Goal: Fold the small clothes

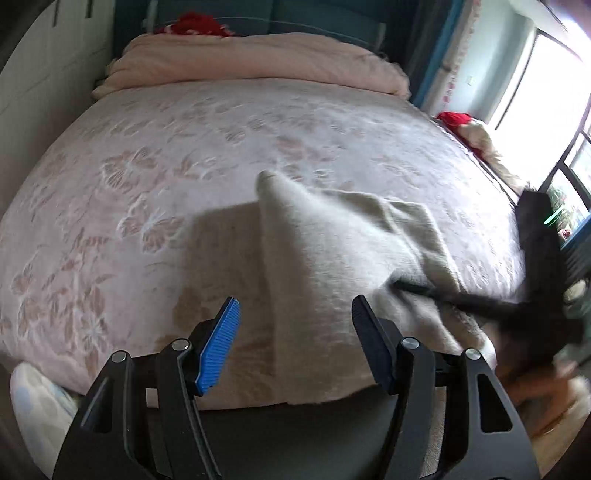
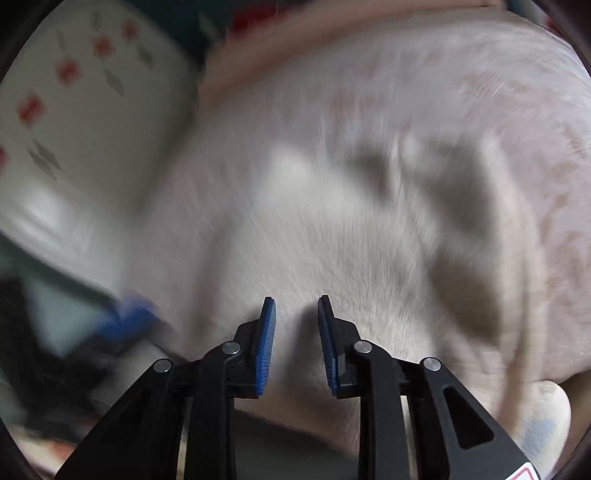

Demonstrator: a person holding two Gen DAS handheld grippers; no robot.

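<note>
A small cream-white garment (image 1: 332, 251) lies on the pink flowered bedspread (image 1: 184, 155), one corner raised into a peak, its near edge at the bed's front. My left gripper (image 1: 295, 314) is open and empty, hovering just above the garment's near left part. The right gripper (image 1: 535, 295) shows blurred at the right, a dark finger reaching onto the garment's right edge. In the right wrist view, which is motion-blurred, my right gripper (image 2: 296, 314) has its jaws partly open over the pale garment (image 2: 314, 221), with nothing between the pads.
A folded pink quilt (image 1: 251, 62) lies across the head of the bed, red cloth (image 1: 195, 24) behind it. A white patterned pillow (image 2: 85, 110) lies at the left. A window (image 1: 546, 96) and red items (image 1: 454, 120) are at the right.
</note>
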